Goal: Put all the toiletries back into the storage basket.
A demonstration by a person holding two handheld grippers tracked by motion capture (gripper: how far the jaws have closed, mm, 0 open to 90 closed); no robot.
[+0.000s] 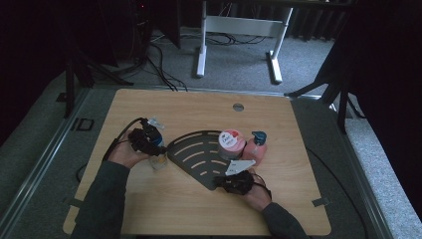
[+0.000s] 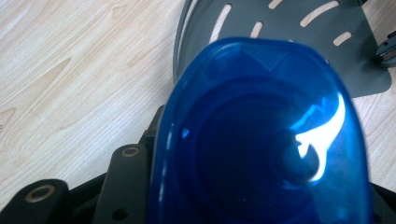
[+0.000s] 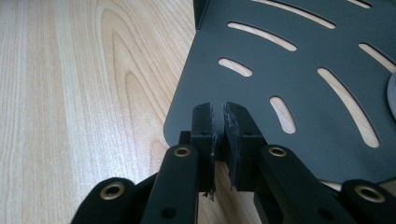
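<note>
Wooden table (image 1: 149, 209) carries a dark slotted tray (image 1: 196, 154) at centre frame, with a pink-lidded tub (image 1: 231, 143), its label too small to read, and a pink pump bottle (image 1: 255, 148) at the tray's right. Left tongs (image 1: 149, 142) at centre left grip a blue-capped bottle (image 2: 261, 140), its body hidden behind the cap in the left gripper view. Right tongs (image 3: 219, 135) are pinched on the tray's near corner.

- Light-wood counter (image 1: 149, 209), rounded corners, 1 grommet hole (image 1: 238, 107).
- Grey carpet floor (image 1: 239, 64); black cables (image 1: 159, 64) across it.
- White desk frame (image 1: 239, 30) behind.
- Surroundings dark.
</note>
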